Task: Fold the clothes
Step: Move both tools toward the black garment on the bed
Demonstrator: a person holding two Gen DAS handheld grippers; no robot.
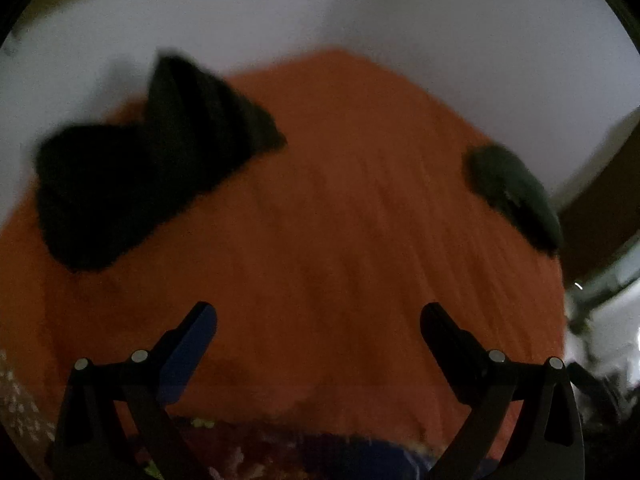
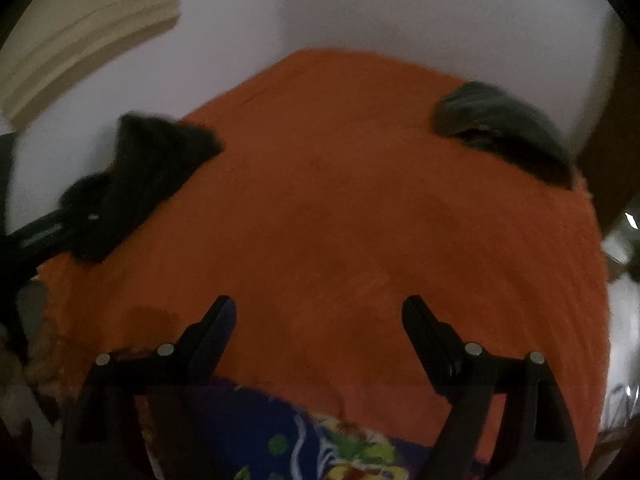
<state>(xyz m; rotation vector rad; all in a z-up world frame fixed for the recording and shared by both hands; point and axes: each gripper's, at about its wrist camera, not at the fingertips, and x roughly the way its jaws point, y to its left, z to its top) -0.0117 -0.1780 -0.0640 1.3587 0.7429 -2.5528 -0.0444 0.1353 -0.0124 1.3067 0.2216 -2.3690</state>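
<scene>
An orange cloth lies spread flat across the work surface and fills both wrist views. A black garment lies crumpled on its far left part. A dark green folded garment rests near its far right edge. My left gripper hangs open above the near part of the orange cloth, nothing between its fingers. My right gripper is likewise open and empty over the near part. Both views are blurred.
A patterned blue, red and yellow fabric shows at the near edge under the grippers. A pale wall stands behind the surface. A beige slatted panel is at the upper left, and the other gripper's dark body enters at the left.
</scene>
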